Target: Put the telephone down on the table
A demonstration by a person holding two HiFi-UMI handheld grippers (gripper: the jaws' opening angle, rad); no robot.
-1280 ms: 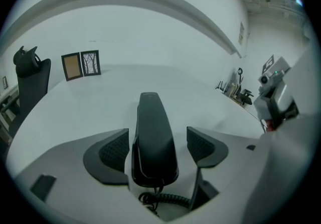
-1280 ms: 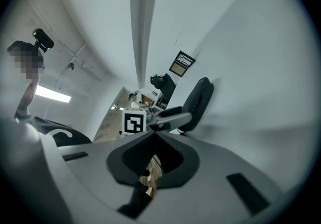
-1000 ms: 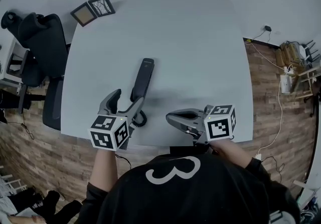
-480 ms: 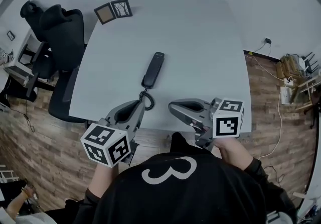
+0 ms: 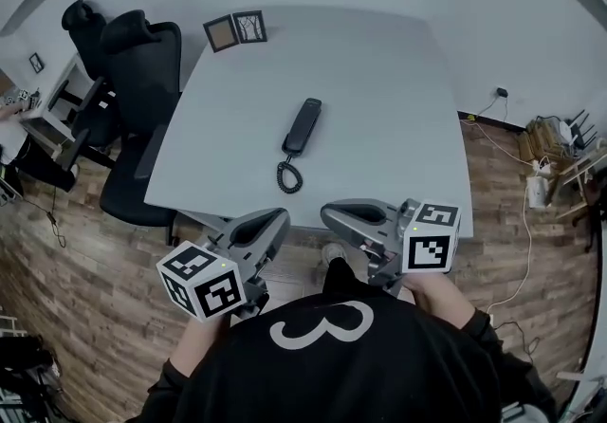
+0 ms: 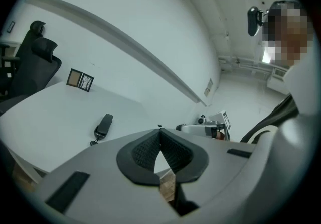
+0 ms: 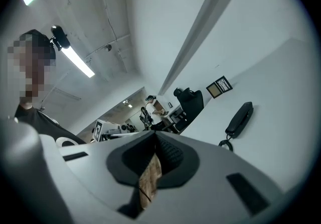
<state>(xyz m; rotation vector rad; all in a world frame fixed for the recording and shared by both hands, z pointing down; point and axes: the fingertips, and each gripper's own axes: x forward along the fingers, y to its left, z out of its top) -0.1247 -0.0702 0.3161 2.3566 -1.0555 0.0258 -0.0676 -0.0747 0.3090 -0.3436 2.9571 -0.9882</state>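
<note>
The black telephone handset point(image 5: 302, 127) lies flat on the white table point(image 5: 379, 99), its coiled cord point(image 5: 288, 176) curled at its near end. Nothing touches it. My left gripper point(image 5: 279, 216) hangs shut and empty off the table's near edge, above the floor. My right gripper point(image 5: 328, 213) is beside it, also shut and empty. In the left gripper view the handset point(image 6: 104, 125) sits far ahead of the closed jaws, left of them. The right gripper view shows the handset point(image 7: 239, 119) off to the right on the table.
Two small picture frames point(image 5: 235, 30) stand at the table's far left corner. Black office chairs point(image 5: 133, 80) crowd the left side. Cables and a rack point(image 5: 555, 141) lie on the wood floor at right. A person point(image 7: 150, 107) stands far back in the room.
The left gripper, open around the handset's near end a second ago, has drawn back off the table and shut. The handset stays on the table, now farther away. The right gripper also pulled back.
</note>
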